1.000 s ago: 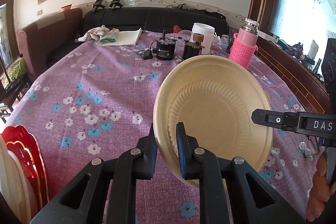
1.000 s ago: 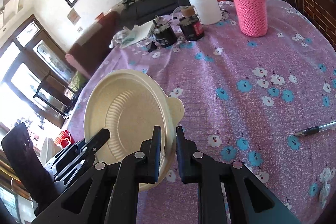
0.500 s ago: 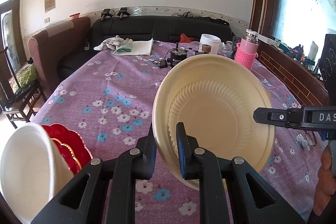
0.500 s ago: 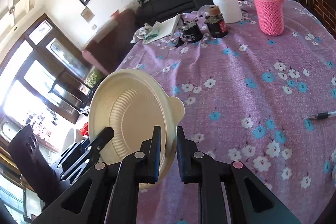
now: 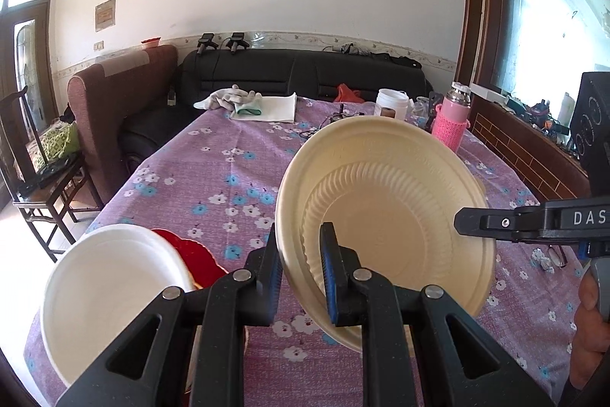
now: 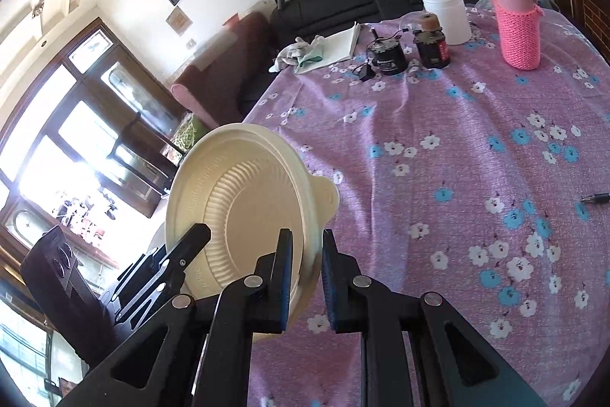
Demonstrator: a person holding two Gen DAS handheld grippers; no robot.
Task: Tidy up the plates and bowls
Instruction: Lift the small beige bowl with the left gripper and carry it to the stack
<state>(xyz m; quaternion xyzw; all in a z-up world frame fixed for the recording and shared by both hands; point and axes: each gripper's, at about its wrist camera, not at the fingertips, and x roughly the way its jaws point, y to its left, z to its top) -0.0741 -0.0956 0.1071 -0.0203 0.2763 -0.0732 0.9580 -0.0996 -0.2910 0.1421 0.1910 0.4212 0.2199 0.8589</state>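
A cream bowl with a ribbed inside is held tilted in the air above the table, gripped on opposite sides of its rim. My left gripper is shut on its near rim. My right gripper is shut on the other side of the bowl; its fingers show at the right of the left wrist view. A white bowl and red scalloped plates stand at the near left edge of the table.
The table has a purple flowered cloth. At its far end stand a pink flask, a white tub, two dark jars and a folded cloth. A pen lies at the right.
Both grippers have lifted the cream bowl higher and pulled back. The white bowl and red plates have come fully into the left wrist view.
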